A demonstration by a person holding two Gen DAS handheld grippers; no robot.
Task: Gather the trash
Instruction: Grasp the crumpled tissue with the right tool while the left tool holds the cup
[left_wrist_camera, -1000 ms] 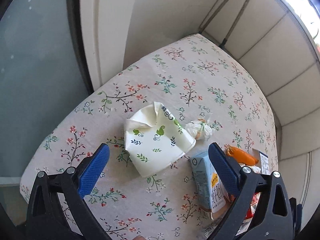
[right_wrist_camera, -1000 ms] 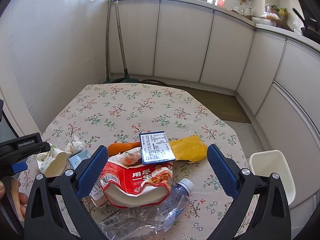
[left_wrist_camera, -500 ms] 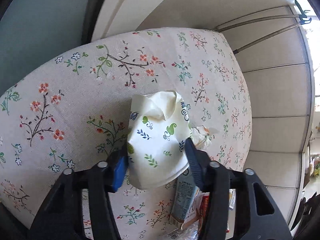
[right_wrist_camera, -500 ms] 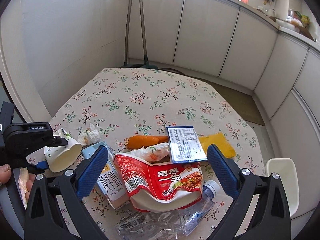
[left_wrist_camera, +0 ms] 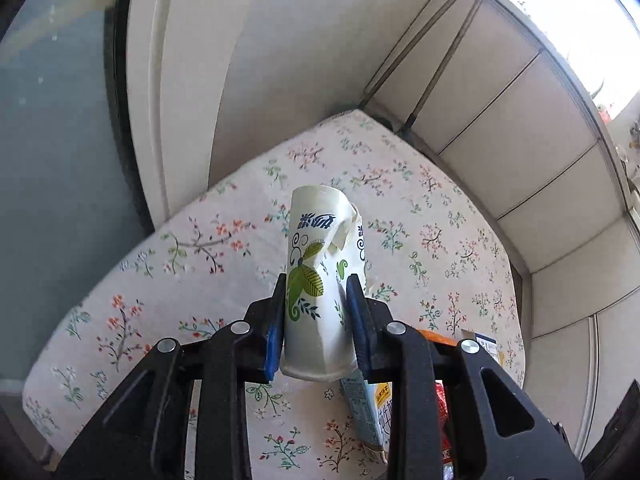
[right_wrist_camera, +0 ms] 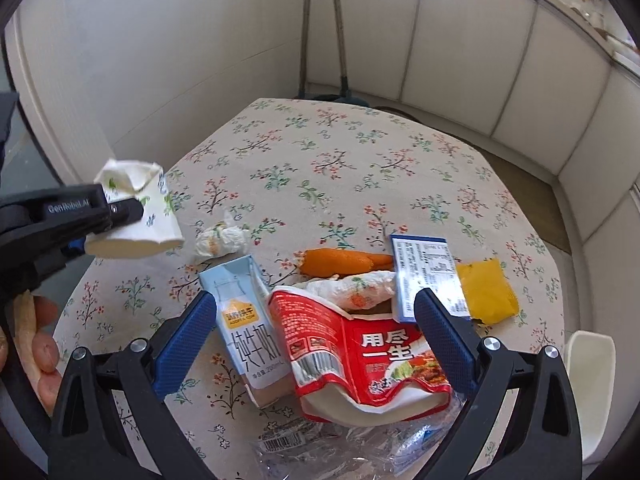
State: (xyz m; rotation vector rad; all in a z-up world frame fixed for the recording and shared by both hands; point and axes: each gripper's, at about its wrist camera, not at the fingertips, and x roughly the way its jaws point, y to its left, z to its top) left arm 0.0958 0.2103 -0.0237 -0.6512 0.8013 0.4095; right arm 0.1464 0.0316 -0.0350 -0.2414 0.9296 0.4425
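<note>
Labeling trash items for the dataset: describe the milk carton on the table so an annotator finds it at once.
On the floral tablecloth, look at the pile of litter near the camera. The milk carton lies flat at the pile's left edge, against the crushed red noodle cup. It is the only pale blue box, with an orange logo patch and large dark characters along its side.

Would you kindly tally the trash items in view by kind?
Paper cup: 1
Milk carton: 1
Noodle bowl: 1
Plastic bottle: 1
Crumpled tissues: 2
Blue packet: 1
Yellow packet: 1
Orange wrapper: 1
Total: 9
</note>
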